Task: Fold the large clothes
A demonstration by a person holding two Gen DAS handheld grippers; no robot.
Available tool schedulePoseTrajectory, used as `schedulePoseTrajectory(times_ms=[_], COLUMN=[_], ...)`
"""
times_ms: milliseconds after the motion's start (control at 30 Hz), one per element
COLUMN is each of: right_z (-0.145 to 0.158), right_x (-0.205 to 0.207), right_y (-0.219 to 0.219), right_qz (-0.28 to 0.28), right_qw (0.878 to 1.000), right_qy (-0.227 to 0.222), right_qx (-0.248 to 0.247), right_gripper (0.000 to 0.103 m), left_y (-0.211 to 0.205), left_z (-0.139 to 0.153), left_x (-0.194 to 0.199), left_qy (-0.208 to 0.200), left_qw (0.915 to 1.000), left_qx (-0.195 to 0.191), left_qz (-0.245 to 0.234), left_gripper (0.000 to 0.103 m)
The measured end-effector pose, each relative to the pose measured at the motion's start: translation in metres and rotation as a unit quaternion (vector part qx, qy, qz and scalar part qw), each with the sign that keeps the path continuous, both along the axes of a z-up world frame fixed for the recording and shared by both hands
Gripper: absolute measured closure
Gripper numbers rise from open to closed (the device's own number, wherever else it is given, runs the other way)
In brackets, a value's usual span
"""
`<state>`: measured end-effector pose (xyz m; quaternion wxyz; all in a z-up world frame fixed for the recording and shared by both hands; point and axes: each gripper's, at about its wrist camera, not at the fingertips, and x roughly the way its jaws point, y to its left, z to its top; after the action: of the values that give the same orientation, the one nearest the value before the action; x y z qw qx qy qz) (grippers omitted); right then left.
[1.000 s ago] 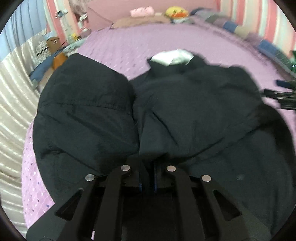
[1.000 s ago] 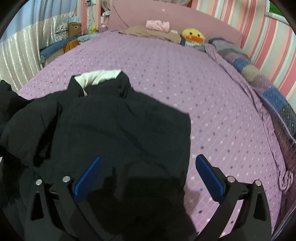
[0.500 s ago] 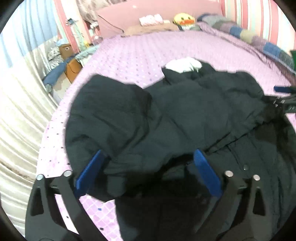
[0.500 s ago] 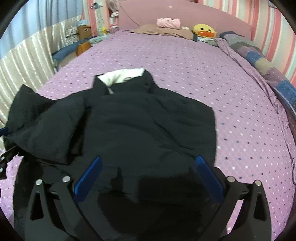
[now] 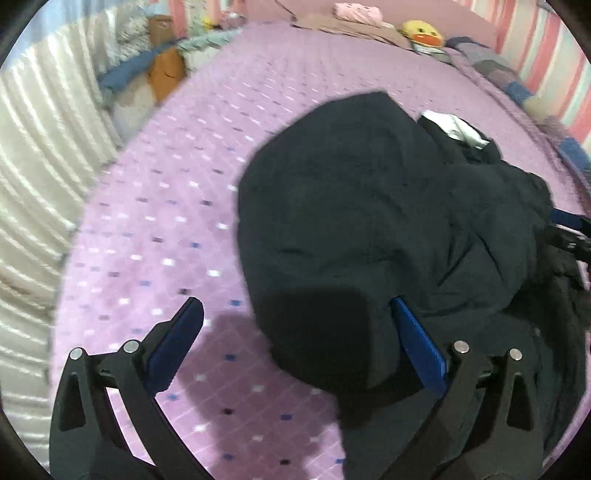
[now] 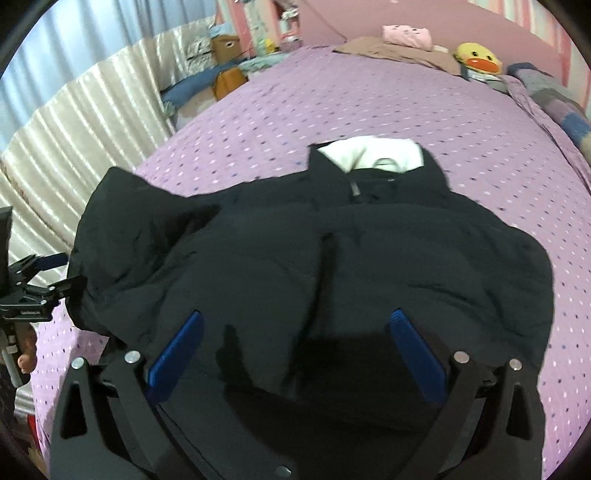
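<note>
Black jacket (image 6: 314, 258) on bed (image 6: 369, 110), sleeve seemingly folded over. Left gripper (image 5: 295, 339), right gripper (image 6: 295, 343) above jacket: jaws released, nothing clenched.

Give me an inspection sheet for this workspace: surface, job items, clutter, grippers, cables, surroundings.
Surface: purple dotted bedspread, covering the bed.
Job's things: black jacket lying front up, white collar lining showing, one side bunched and folded inward.
Clutter: duck toy, pink bundle and brown cloth at the far end; patchwork blanket along one side.
Grippers: left gripper open, jacket edge between the jaws, not pinched; right gripper open over the jacket.
Cables: nothing seen.
Surroundings: pale curtain, cardboard box, striped wall.
</note>
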<state>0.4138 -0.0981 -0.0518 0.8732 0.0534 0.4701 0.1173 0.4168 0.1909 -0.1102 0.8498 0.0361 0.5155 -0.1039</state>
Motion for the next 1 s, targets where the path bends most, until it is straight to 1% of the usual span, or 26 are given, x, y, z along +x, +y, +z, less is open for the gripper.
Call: schedulePoseTrajectory(times_ms=[33, 67, 100, 133, 167, 200, 233, 267, 300, 333, 367, 433, 533, 633, 700, 733, 767, 800, 900, 1000], right_z=[-0.004, -0.009, -0.014, -0.02, -0.028, -0.033, -0.037, -0.037, -0.036, -0.033, -0.028, -0.017, -0.001, 0.023, 0.037, 0.041, 0.043, 0.042, 0.03, 0.01], right_x=[0.002, 0.006, 0.009, 0.012, 0.015, 0.017, 0.019, 0.019, 0.018, 0.016, 0.014, 0.008, 0.001, -0.013, -0.023, -0.028, -0.033, -0.035, -0.043, -0.044], right_y=[0.001, 0.003, 0.004, 0.006, 0.007, 0.006, 0.004, 0.004, 0.003, 0.003, 0.004, 0.004, -0.014, -0.049, -0.079, -0.091, -0.106, -0.118, -0.153, -0.18], right_qz=[0.002, 0.003, 0.006, 0.008, 0.01, 0.008, 0.011, 0.012, 0.014, 0.016, 0.021, 0.026, 0.012, -0.017, -0.038, -0.047, -0.059, -0.068, -0.096, -0.117], right_qw=[1.0, 1.0, 0.999, 0.998, 0.997, 0.996, 0.994, 0.994, 0.994, 0.994, 0.995, 0.998, 0.999, 0.999, 0.998, 0.998, 0.997, 0.996, 0.993, 0.989], right_qy=[0.01, 0.023, 0.033, 0.044, 0.06, 0.07, 0.071, 0.067, 0.062, 0.057, 0.048, 0.026, 0.003, -0.03, -0.045, -0.049, -0.051, -0.049, -0.033, -0.013], right_qx=[0.005, 0.019, 0.033, 0.04, 0.047, 0.055, 0.078, 0.086, 0.089, 0.088, 0.08, 0.05, 0.034, 0.013, 0.0, -0.011, -0.028, -0.038, -0.064, -0.088], right_gripper=[0.002, 0.003, 0.008, 0.014, 0.033, 0.04, 0.046, 0.06, 0.076, 0.082, 0.089, 0.092, 0.093, 0.093, 0.093, 0.093, 0.093, 0.093, 0.093, 0.093], left_y=[0.0, -0.001, -0.004, -0.006, -0.008, -0.01, -0.012, -0.013, -0.016, -0.024, -0.033, -0.048, -0.072, -0.099, -0.131, -0.142, -0.167, -0.179, -0.238, -0.267], left_z=[-0.007, -0.012, -0.02, -0.025, -0.03, -0.031, -0.031, -0.028, -0.022, -0.021, -0.014, 0.001, 0.03, 0.051, 0.059, 0.06, 0.058, 0.057, 0.036, 0.021], left_x=[0.004, 0.006, 0.01, 0.011, 0.013, 0.014, 0.015, 0.013, 0.011, 0.014, 0.01, 0.006, -0.003, -0.009, -0.012, -0.014, -0.016, -0.017, -0.019, -0.022], left_qy=[0.009, 0.015, 0.024, 0.029, 0.032, 0.031, 0.03, 0.026, 0.02, 0.016, 0.008, -0.005, -0.026, -0.036, -0.035, -0.035, -0.035, -0.037, -0.037, -0.035], left_qw=[0.9997, 0.9991, 0.9983, 0.9981, 0.998, 0.998, 0.998, 0.9982, 0.9984, 0.9986, 0.9987, 0.9986, 0.997, 0.9959, 0.9954, 0.9951, 0.9939, 0.9929, 0.9875, 0.9854], left_qx=[-0.023, -0.038, -0.049, -0.049, -0.05, -0.051, -0.051, -0.05, -0.047, -0.042, -0.032, -0.016, -0.012, -0.002, 0.007, 0.013, 0.027, 0.038, 0.076, 0.081], left_qz=[-0.008, -0.013, -0.021, -0.022, -0.021, -0.021, -0.021, -0.022, -0.025, -0.029, -0.038, -0.05, -0.072, -0.083, -0.089, -0.091, -0.101, -0.107, -0.133, -0.145], left_gripper=[0.004, 0.018, 0.028, 0.043, 0.051, 0.055, 0.063, 0.071, 0.074, 0.081, 0.084, 0.087, 0.088, 0.088, 0.085, 0.083, 0.081, 0.081, 0.079, 0.076])
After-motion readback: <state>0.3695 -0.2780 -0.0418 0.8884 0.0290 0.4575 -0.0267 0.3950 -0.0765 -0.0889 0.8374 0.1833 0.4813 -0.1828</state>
